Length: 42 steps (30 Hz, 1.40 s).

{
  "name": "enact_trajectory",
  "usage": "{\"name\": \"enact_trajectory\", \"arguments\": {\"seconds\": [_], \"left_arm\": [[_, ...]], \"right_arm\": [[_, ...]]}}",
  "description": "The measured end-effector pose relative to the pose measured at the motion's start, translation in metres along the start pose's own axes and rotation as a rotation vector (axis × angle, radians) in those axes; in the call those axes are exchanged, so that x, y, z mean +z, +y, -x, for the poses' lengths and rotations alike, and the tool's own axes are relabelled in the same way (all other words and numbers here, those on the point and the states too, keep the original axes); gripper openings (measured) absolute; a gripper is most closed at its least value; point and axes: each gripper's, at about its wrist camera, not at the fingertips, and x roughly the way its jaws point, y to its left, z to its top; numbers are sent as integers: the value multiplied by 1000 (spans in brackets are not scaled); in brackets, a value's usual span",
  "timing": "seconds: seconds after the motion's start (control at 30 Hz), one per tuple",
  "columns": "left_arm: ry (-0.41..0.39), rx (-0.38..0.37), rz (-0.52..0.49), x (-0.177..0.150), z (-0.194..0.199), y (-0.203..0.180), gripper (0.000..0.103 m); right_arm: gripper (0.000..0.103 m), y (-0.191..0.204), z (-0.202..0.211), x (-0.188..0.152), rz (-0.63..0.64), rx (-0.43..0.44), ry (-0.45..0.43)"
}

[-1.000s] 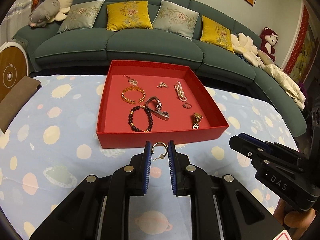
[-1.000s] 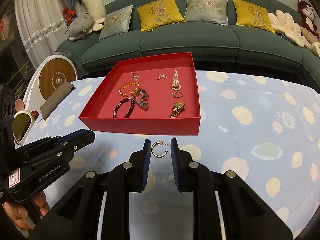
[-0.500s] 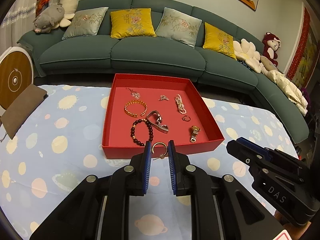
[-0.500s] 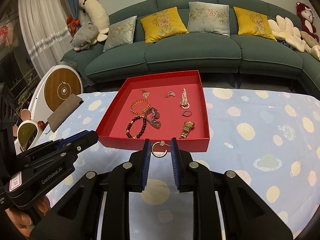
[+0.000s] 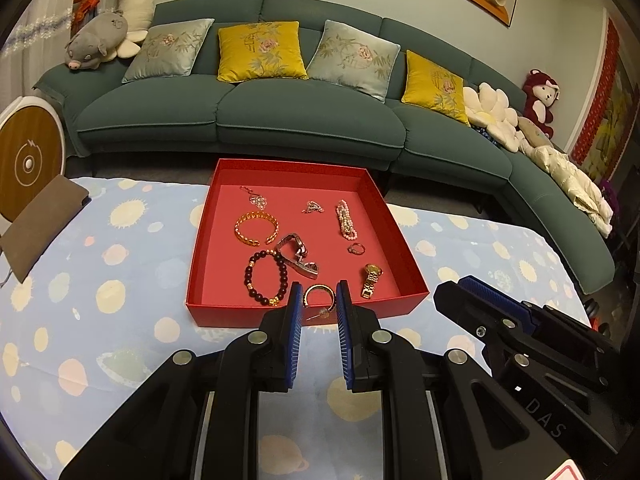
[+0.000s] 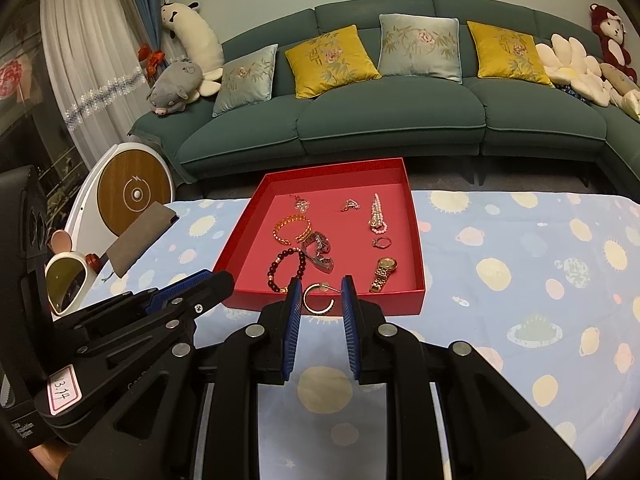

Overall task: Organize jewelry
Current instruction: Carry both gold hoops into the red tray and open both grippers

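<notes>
I have a gold hoop earring in each pair of tongs, and over the last second both have come up off the surface and in toward the red tray. The left tongs [image 5: 318, 304] are pinched nearly shut on one hoop earring [image 5: 319, 295], its post poking out below the ring; the right tongs [image 6: 319, 300] are nearly shut on the other hoop earring [image 6: 318, 298]. A second ago both hoops sat against the patterned cloth, short of the tray; now each shows in front of the red tray [image 5: 400, 236] at its near wall, around the 6 o'clock edge. I judge both earrings are lifted clear and about at the rim, not yet over the floor of the tray.

Inside, the beaded bracelet [image 5: 267, 278] lies at about 7 o'clock, the gold watch [image 5: 371, 276] at 4 o'clock, and the gold bangle [image 5: 256, 227] toward 10 o'clock. There is bare red floor between the bracelet and the watch, right behind the near wall, and that looks to me like the natural spot for the pair.

What remains, as I read it, is a short carry forward over the wall, then releasing both so the hoops lie side by side.
</notes>
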Motion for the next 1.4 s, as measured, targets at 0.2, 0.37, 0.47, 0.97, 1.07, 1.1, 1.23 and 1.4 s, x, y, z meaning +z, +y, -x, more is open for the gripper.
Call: {"name": "enact_trajectory", "arguments": {"seconds": [0.2, 0.37, 0.47, 0.97, 1.07, 1.1, 1.23, 1.4], "left_arm": [[-25, 2, 26, 14, 9, 4, 14], [-46, 21, 31, 28, 16, 7, 14], [-44, 32, 42, 44, 13, 10, 14], [43, 127, 59, 100, -86, 46, 14], [55, 117, 133, 102, -103, 59, 14], [61, 118, 154, 101, -109, 63, 14], [81, 157, 158, 96, -126, 68, 14], [113, 178, 106, 87, -141, 64, 14]], "right_arm": [[19, 5, 3, 8, 11, 0, -14], [19, 7, 4, 16, 24, -6, -24], [19, 10, 3, 26, 33, -8, -25], [19, -25, -93, 75, -66, -8, 64], [19, -26, -110, 77, -75, 3, 70], [19, -26, -116, 77, -76, 4, 76], [19, -27, -135, 74, -73, -2, 98], [19, -31, -157, 70, -91, 0, 119]]}}
